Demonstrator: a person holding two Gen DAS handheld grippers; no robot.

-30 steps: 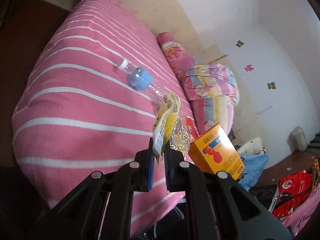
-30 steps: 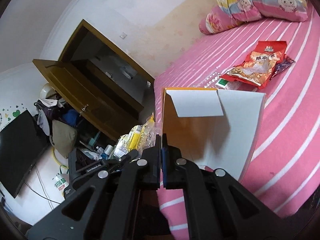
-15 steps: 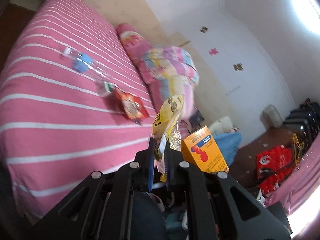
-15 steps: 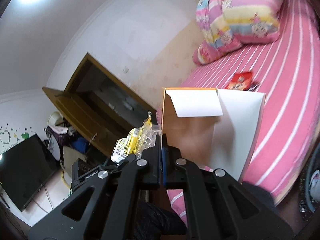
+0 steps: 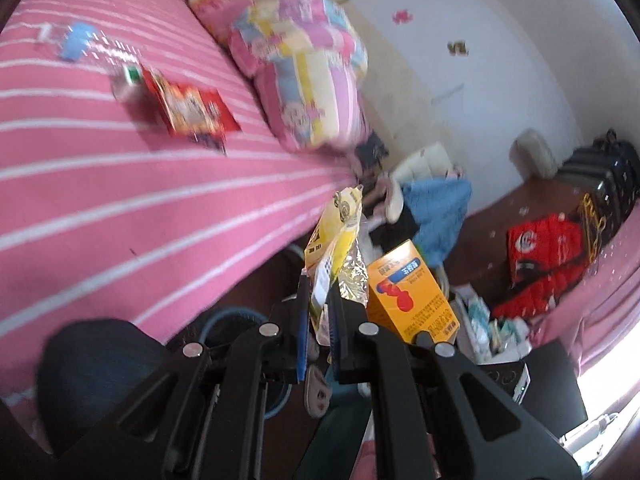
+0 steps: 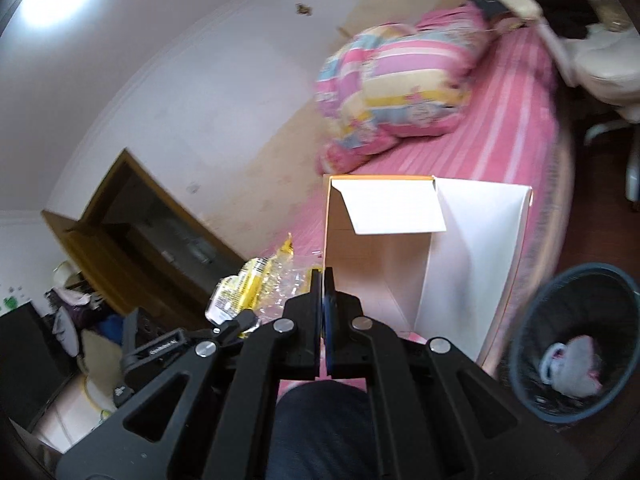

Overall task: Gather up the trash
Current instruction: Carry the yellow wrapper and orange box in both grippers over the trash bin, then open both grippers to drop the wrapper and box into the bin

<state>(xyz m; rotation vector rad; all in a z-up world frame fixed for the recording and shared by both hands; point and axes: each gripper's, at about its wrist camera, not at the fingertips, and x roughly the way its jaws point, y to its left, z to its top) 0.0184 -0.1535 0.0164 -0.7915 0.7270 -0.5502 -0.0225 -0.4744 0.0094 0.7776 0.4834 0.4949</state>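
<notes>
Two tongs loaded | left tongs [image 5: 319, 312] pinch yellow wrapper [image 5: 334, 240] | right tongs [image 6: 323, 300] clamp box [image 6: 424, 240] wall | bin [image 6: 576, 344] beside bed edge [image 6: 556, 200]

Home bedroom, lived-in and messy. I'm at a bed [image 5: 120, 184] with a pink sheet striped in white, a folded cartoon-print quilt [image 5: 308, 72] and a pink pillow [image 5: 212, 4] at its head. Small stickers [image 5: 402, 16] dot the white wall. In my right view a brown wooden wardrobe [image 6: 132, 240] stands open, with a dark TV screen [image 6: 24, 356] and heaped clothes [image 6: 68, 320] beside it. A dark mesh wastebasket [image 6: 576, 344] sits on the brown floor by the bed. In my left view a blue garment [image 5: 440, 208], a black suitcase [image 5: 600, 176] and red packaging [image 5: 544, 256] lie on the floor.
</notes>
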